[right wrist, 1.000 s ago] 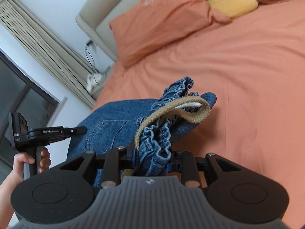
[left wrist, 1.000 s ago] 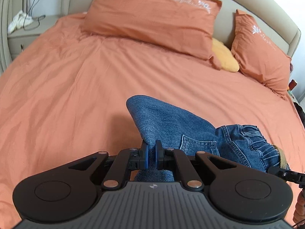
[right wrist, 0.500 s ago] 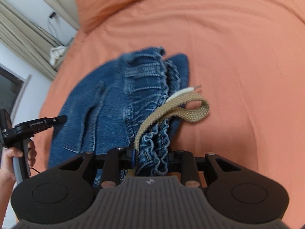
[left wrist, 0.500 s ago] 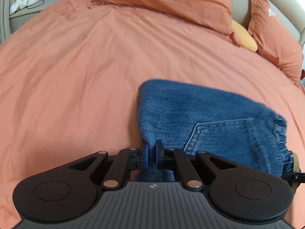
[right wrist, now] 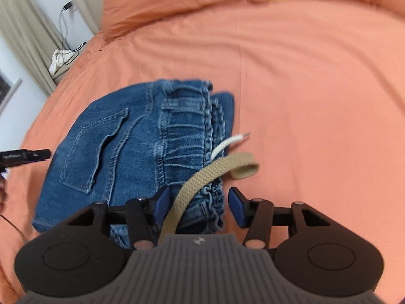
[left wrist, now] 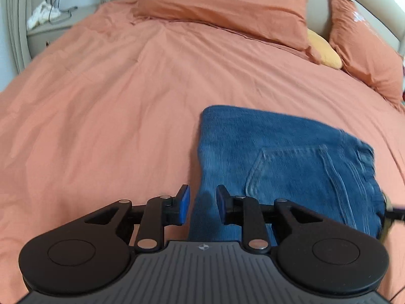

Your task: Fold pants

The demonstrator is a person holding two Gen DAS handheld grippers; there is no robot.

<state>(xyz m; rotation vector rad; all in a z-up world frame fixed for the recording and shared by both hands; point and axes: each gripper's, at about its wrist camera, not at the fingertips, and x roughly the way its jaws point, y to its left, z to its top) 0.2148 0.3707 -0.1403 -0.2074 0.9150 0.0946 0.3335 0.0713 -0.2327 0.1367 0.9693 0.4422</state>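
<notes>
The blue denim pants [left wrist: 283,157] lie folded in a compact stack on the orange bed, back pocket up. In the right wrist view the pants [right wrist: 131,147] show their gathered elastic waistband and a tan drawstring [right wrist: 217,172]. My left gripper [left wrist: 202,206] is open, its blue pads either side of the pants' near left edge. My right gripper [right wrist: 200,205] is open, with the waistband corner and the drawstring lying between its pads.
The orange bed sheet [left wrist: 114,101] spreads all around. Two orange pillows [left wrist: 227,5] and a yellow cushion [left wrist: 324,50] lie at the headboard. A bedside table [left wrist: 48,27] with a white cloth and cables stands at the far left.
Both grippers lowered the pants onto the bed and then opened, letting go of the denim. The pants now lie flat instead of hanging.
</notes>
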